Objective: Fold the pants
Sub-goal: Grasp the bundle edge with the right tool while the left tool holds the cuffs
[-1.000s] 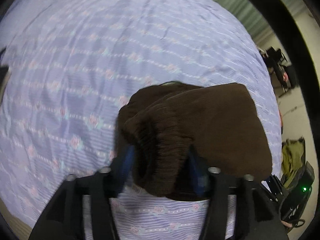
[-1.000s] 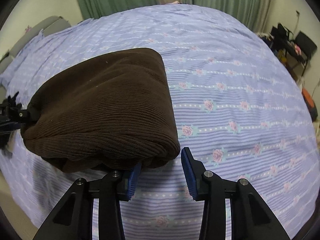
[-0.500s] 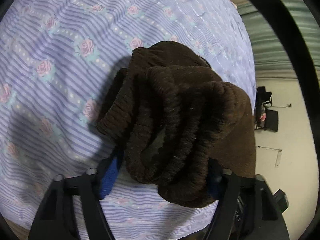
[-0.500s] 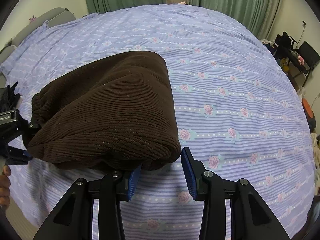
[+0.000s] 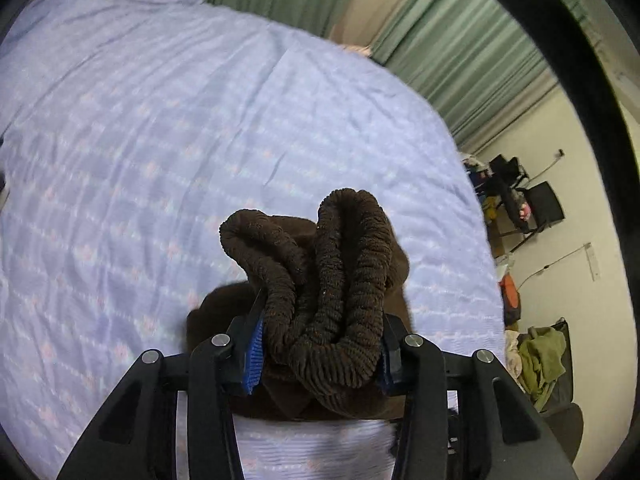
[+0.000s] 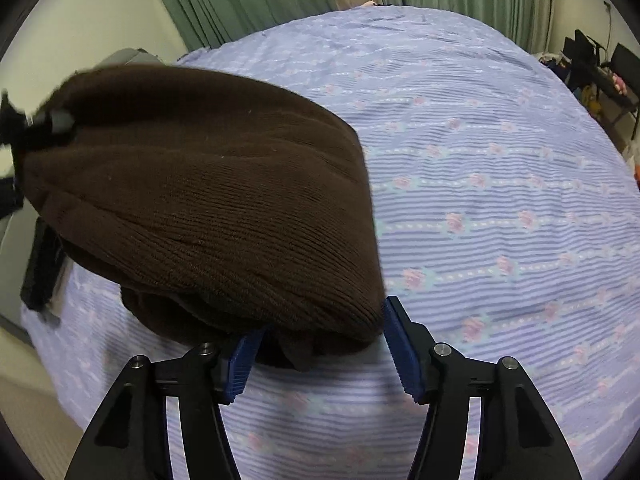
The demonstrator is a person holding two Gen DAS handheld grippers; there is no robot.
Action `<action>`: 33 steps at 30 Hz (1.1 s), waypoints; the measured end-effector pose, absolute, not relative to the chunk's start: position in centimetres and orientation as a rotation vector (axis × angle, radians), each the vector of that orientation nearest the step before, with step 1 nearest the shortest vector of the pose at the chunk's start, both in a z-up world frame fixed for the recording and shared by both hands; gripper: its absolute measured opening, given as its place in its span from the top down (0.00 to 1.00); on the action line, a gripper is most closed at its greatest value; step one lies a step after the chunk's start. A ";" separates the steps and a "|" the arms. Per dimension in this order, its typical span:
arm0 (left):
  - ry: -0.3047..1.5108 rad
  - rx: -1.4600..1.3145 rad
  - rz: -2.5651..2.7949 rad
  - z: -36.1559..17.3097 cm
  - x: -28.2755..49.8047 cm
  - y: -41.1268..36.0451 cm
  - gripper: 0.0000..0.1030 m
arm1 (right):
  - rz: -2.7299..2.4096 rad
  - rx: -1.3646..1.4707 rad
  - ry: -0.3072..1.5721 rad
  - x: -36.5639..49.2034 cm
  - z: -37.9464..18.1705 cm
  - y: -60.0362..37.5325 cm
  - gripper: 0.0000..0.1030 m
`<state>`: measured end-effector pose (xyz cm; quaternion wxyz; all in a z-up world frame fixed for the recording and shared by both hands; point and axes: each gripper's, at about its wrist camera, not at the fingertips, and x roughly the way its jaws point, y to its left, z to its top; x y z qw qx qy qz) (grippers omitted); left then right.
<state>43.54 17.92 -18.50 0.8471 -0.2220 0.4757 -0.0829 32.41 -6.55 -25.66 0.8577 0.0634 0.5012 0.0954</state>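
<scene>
The folded brown knit pants are a thick bundle held up over the bed. My left gripper is shut on the bunched ribbed waistband end, which stands up between its blue pads. My right gripper has its blue pads spread wide around the near lower edge of the bundle; the fabric sits between them and over the left pad. The left gripper also shows in the right wrist view, at the far left end of the pants.
The bed with a lilac rose-striped sheet fills both views. Green curtains hang behind it. A chair and cluttered desk and a pile of clothes stand on the floor to the right of the bed.
The left gripper has lifted and tilted up with the waistband end, so the pants' left end rises. The right gripper stays at the bundle's near edge, pads spread as before.
</scene>
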 end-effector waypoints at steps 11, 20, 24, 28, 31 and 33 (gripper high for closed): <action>1.132 -0.514 -0.153 -24.0 42.8 19.8 0.59 | -0.051 0.007 0.970 32.6 -23.3 -9.6 0.69; 1.234 -0.559 -0.179 -29.1 40.1 17.9 0.59 | -0.064 -0.076 1.058 31.4 -26.5 -11.6 0.63; 1.209 -0.556 -0.180 -28.1 40.7 18.5 0.59 | -0.035 -0.111 1.004 31.1 -24.5 -10.7 0.48; 1.210 -0.548 -0.216 -28.0 41.1 18.0 0.59 | -0.017 -0.195 0.925 31.3 -23.6 -9.9 0.64; 1.225 -0.548 -0.284 -28.5 41.2 16.6 0.57 | -0.067 -0.064 0.981 31.8 -24.1 -12.2 0.69; 1.229 -0.495 -0.283 -29.2 41.1 16.1 0.57 | -0.112 -0.045 1.014 31.7 -25.3 -13.2 0.69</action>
